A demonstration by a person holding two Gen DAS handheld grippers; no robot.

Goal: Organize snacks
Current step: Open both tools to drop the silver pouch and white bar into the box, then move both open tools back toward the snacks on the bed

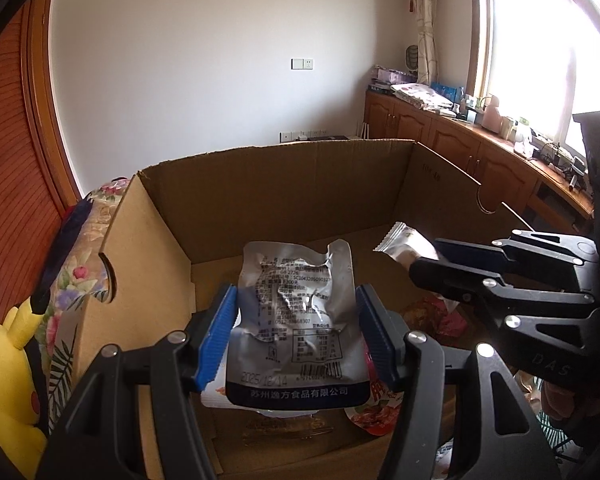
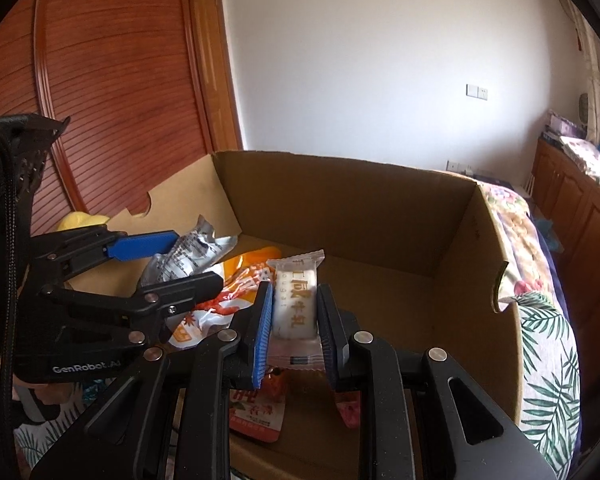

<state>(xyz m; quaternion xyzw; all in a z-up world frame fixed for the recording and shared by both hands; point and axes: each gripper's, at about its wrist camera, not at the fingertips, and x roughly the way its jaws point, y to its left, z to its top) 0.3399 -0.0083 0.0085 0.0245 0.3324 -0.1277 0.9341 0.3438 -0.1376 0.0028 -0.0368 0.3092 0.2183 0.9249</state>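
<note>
My left tool (image 1: 296,332) clamps one silver pouch (image 1: 296,320) above the cardboard box (image 1: 284,184); my right tool (image 2: 294,332) clamps one white nougat packet (image 2: 294,304) over the box's bare right floor. Two red packets (image 2: 256,412) and one orange packet (image 2: 236,296) lie below.

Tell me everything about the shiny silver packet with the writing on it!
The crinkled silver foil snack pouch has small black print, a nutrition table, a barcode, a stamped date and a dark blue band with white characters along its near edge. It looks flat and wrinkled, its far edge curling. The left tool holds it by its two side edges between blue ribbed pads, lifted over the open brown cardboard box, above other snack packets. Nothing else seems to touch it.
</note>
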